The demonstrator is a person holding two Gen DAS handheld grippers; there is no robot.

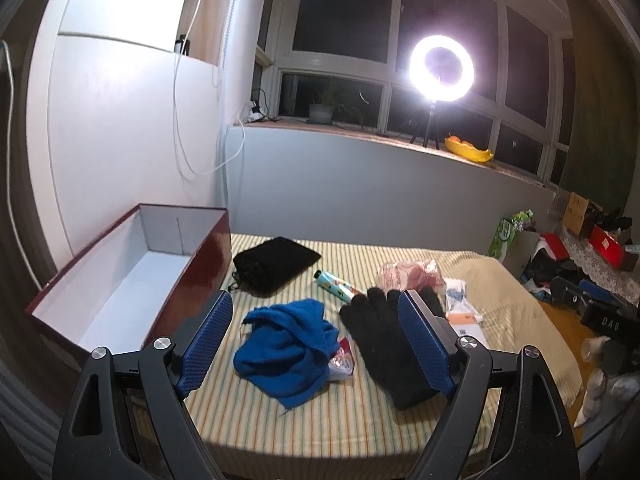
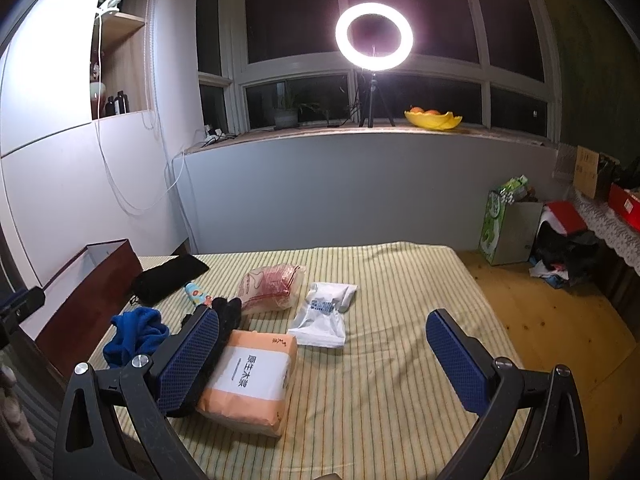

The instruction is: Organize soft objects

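Observation:
On the striped bed, a crumpled blue cloth (image 1: pixel 286 350) lies between the fingers of my open left gripper (image 1: pixel 316 346). A black glove (image 1: pixel 384 340) lies beside it, against the right finger. A black pouch (image 1: pixel 274 264) lies further back. An open dark red box (image 1: pixel 132 276) with a white inside stands at the left. My right gripper (image 2: pixel 338 356) is open and empty above an orange tissue pack (image 2: pixel 252 380). The blue cloth (image 2: pixel 136 336), black glove (image 2: pixel 228 312) and black pouch (image 2: pixel 168 278) also show in the right wrist view.
A pink plastic bag (image 2: pixel 272 288), a white plastic bag (image 2: pixel 324 312) and a small printed tube (image 1: pixel 336 284) lie on the bed. A ring light (image 2: pixel 374 36) stands on the windowsill. Boxes and clutter (image 2: pixel 560 236) sit on the wooden floor at the right.

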